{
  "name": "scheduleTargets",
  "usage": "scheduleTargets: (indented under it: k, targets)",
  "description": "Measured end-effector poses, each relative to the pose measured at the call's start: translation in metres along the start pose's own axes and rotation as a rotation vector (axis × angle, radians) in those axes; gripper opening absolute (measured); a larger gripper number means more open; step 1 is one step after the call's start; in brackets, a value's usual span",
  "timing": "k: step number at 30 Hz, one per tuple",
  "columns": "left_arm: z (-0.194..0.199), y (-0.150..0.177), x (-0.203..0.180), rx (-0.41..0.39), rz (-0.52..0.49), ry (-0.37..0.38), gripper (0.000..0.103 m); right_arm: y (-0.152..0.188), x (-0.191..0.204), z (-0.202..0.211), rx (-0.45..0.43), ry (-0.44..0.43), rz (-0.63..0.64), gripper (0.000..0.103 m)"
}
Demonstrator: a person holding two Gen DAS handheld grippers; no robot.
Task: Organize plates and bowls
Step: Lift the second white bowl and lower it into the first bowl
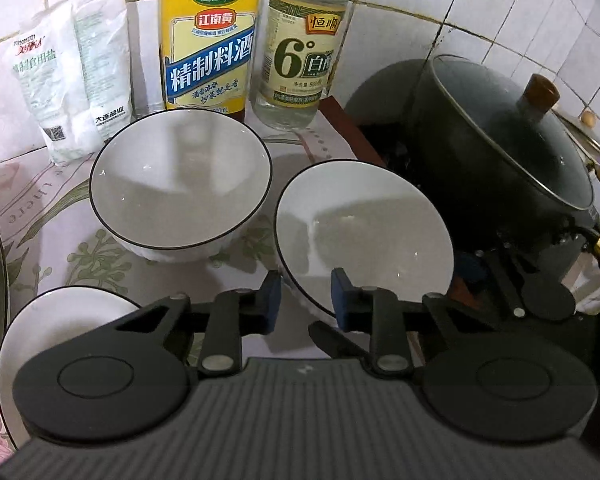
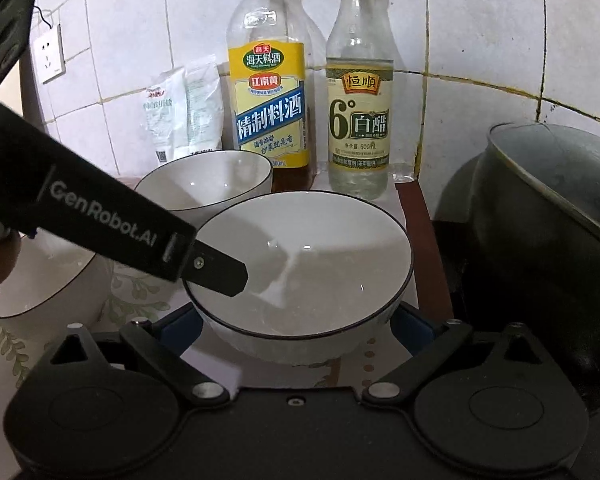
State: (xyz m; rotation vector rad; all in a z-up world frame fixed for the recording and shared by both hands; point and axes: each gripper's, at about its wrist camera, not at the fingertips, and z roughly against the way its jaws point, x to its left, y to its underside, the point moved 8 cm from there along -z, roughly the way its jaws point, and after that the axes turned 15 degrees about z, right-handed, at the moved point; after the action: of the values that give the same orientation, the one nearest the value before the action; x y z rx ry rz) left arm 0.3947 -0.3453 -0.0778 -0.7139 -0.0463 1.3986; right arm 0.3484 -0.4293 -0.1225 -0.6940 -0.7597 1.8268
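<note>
Dim, flat indoor light on my feeds. Small glare specks in the bowl (image 2: 300, 260); soft shadows across it. Fisheye bends the wall tiles (image 1: 520, 20) at the edges. Slightly soft, grainy; corners dark.

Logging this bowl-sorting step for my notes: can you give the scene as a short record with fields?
bowls: three, white with black rims: front bowl, back bowl, left bowl
left gripper: astride the front bowl's near rim, one pad inside, one outside, seemingly pinching it
right gripper: jaws wide on either side of the front bowl; contact unclear
behind: cooking wine bottle, vinegar bottle, salt bags
right side: lidded dark pot
</note>
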Motion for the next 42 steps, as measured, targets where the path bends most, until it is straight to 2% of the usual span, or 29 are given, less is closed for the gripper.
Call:
scheduleTargets:
  k: [10, 15, 29, 36, 42]
  targets:
    - [0.028, 0.011, -0.006, -0.045, -0.067, -0.038, 0.025, -0.002, 0.009, 0.018, -0.042, -0.03, -0.064, 0.101]
    - [0.053, 0.018, -0.003, -0.026, -0.056, -0.008, 0.025, -0.011, 0.026, 0.041, -0.047, -0.005, -0.027, 0.101]
    - [0.153, 0.045, 0.016, -0.145, -0.045, 0.071, 0.025, -0.052, 0.085, 0.12, -0.12, 0.075, 0.101, 0.101]
    - [0.196, 0.05, 0.033, -0.196, -0.034, 0.057, 0.025, -0.076, 0.116, 0.141, -0.153, 0.059, 0.156, 0.101]
    - [0.218, 0.05, 0.057, -0.221, 0.005, 0.041, 0.025, -0.094, 0.14, 0.141, -0.163, 0.012, 0.174, 0.101]
